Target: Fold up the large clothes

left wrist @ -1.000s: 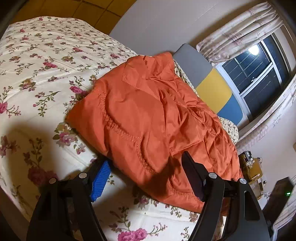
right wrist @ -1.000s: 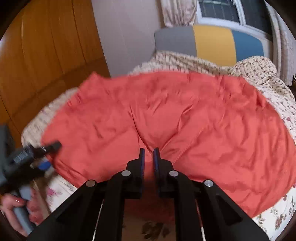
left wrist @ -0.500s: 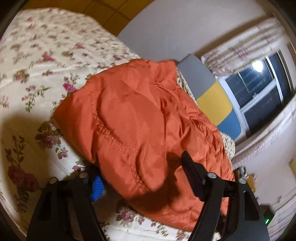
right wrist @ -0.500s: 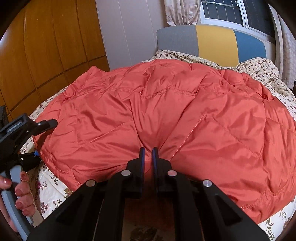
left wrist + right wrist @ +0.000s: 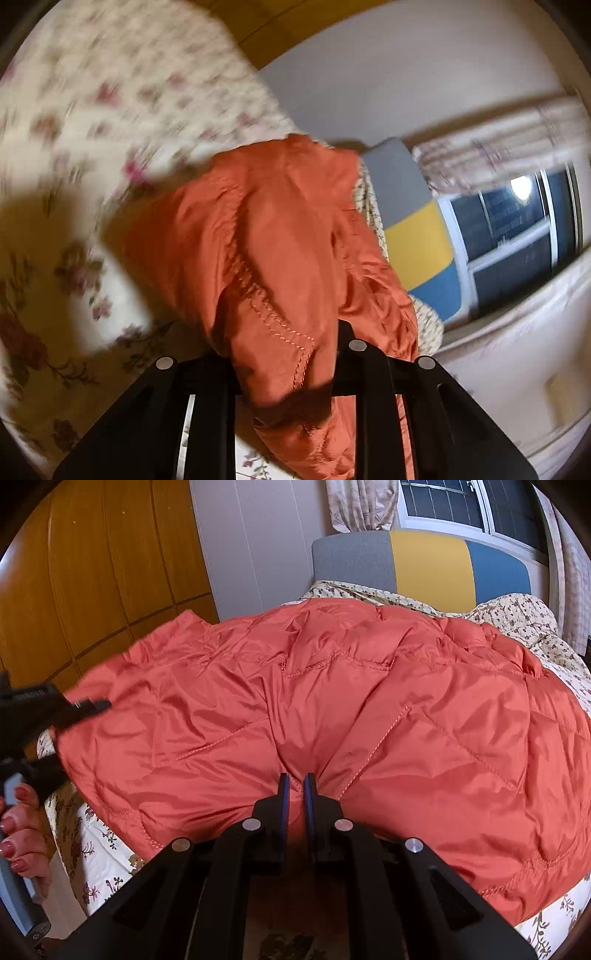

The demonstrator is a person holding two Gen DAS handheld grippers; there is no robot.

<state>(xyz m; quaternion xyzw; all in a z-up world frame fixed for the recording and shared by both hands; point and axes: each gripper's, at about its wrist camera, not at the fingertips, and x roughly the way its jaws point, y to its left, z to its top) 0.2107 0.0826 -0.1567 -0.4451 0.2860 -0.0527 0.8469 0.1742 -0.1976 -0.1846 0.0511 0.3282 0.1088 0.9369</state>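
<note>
A large orange quilted jacket [image 5: 369, 709] lies spread on a floral bedspread [image 5: 99, 849]. My right gripper [image 5: 295, 786] is shut on a bunched fold at the jacket's near edge. In the left wrist view the jacket [image 5: 280, 251] is lifted off the bed, and its hem drapes between the fingers of my left gripper [image 5: 284, 354], which has closed on that hem. The left finger is hidden by cloth. The left gripper [image 5: 55, 709] also shows at the jacket's left edge in the right wrist view, held by a hand [image 5: 22, 834].
The bedspread [image 5: 74, 155] stretches to the left. A grey, yellow and blue headboard [image 5: 424, 565] stands behind the jacket, with a window [image 5: 517, 229] and curtains beyond. Wooden wardrobe panels [image 5: 92, 572] line the left side.
My left gripper went from wide open beside the jacket's edge to closed on the hem and lifted it, with motion blur. My right gripper stayed shut on its fold.
</note>
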